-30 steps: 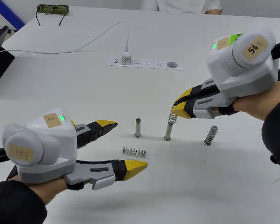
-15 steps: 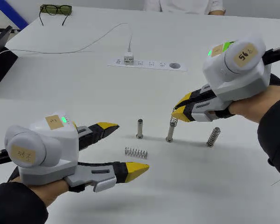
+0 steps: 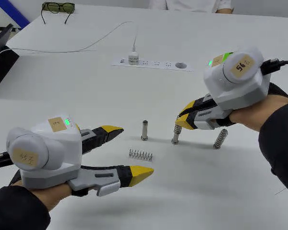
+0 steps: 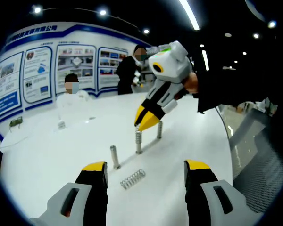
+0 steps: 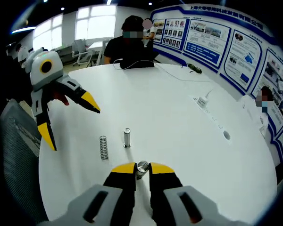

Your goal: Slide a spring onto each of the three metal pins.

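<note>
My right tool (image 3: 178, 122) slants down from the right of the frame, pinched narrow on a spring (image 3: 177, 129) atop the middle pin (image 3: 174, 139). My left tool (image 4: 146, 165) lies level at lower left, jaws wide, with the loose spring (image 4: 133, 179) on the desk (image 3: 86, 96) just ahead.

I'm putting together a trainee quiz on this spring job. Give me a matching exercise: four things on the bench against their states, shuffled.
1. leftmost pin
2. loose spring
3. spring on the middle pin
4. left tongs

A. gripped by the right tongs
B. open, holding nothing
C. lying flat on the table
D. upright, bare

Pairs: 1-D, 2-C, 3-A, 4-B
</note>
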### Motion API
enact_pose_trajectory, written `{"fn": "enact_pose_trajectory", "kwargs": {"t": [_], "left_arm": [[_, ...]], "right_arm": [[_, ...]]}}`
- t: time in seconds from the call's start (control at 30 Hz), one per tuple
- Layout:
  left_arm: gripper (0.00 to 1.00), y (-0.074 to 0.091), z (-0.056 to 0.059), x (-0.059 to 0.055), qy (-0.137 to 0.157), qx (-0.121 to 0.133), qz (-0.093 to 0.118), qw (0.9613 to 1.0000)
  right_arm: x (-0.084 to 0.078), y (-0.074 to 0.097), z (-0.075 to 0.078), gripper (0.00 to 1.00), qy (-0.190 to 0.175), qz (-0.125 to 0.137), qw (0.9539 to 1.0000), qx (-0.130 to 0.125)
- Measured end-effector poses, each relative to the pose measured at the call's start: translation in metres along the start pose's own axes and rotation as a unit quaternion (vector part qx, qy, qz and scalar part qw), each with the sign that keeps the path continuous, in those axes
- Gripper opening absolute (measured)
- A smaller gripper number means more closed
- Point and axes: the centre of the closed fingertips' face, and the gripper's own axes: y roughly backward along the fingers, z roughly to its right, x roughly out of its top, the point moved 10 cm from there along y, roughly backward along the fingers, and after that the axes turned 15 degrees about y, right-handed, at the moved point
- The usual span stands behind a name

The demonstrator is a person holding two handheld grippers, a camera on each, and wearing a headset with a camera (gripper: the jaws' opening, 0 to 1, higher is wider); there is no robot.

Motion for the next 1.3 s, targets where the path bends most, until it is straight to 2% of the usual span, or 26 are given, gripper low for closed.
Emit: {"fn": "enact_pose_trajectory", "kwargs": {"t": [0.27,0.6,0.63,1.3], "left_arm": [[0.66,0.000,0.000,-0.001,0.003,0.000,-0.002,1.0000],[0.66,0.000,0.000,-0.003,0.004,0.000,-0.004,1.0000],[0.66,0.000,0.000,-0.003,0.004,0.000,-0.004,1.0000],[0.65,0.000,0.000,-0.002,0.004,0.001,-0.004,1.0000]], "right_arm": [[-0.008,-0.010,-0.003,0.12,-0.008,-0.008,0.9999,0.003],[-0.013,-0.020,-0.007,0.12,0.001,-0.026,0.9997,0.005],[-0.012,-0.020,-0.006,0.12,-0.001,-0.018,0.9998,0.003],[-0.019,-0.014,-0.009,0.17,-0.003,-0.013,0.9999,-0.005]]}}
